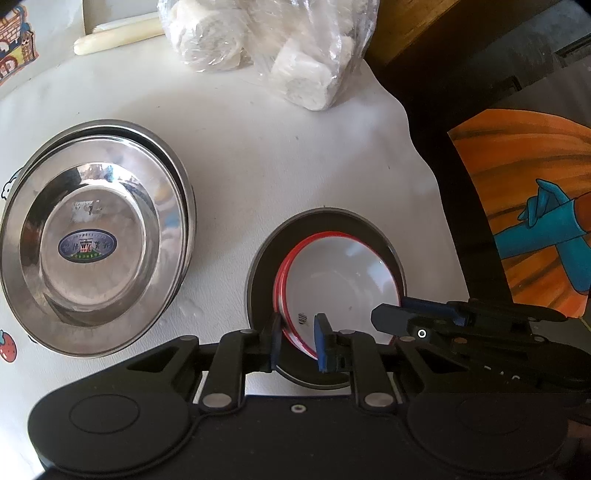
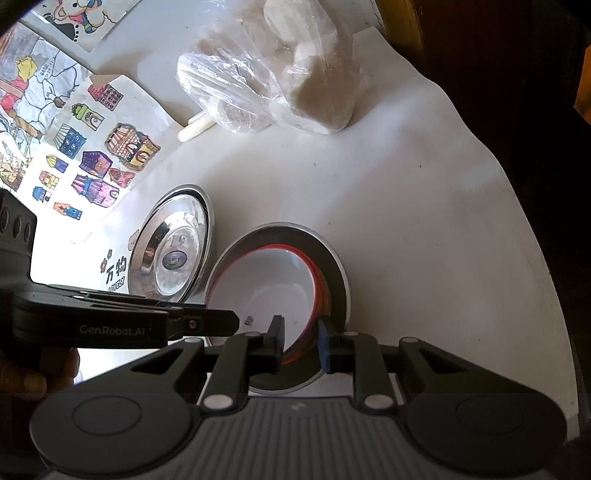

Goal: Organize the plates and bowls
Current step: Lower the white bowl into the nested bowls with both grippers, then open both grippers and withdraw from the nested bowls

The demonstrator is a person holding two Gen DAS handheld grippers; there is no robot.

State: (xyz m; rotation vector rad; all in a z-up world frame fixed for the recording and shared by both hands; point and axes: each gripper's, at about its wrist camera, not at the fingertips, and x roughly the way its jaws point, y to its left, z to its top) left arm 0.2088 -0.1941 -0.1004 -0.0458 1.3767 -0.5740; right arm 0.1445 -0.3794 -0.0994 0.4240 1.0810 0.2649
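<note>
A white bowl with a red rim sits nested in others like it on a dark steel-edged plate. My left gripper straddles the near rim of the bowl stack, one pad outside and the blue pad inside, with a gap showing, so it is open. My right gripper straddles the rim the same way on the other side, also open. Each gripper shows from the side in the other's view, at the bowl's edge. A stack of shiny steel plates lies to the left.
A clear plastic bag of white lumps and a white stick lie at the back of the white tabletop. The table's edge drops to dark floor on the right. Colourful stickers cover the left.
</note>
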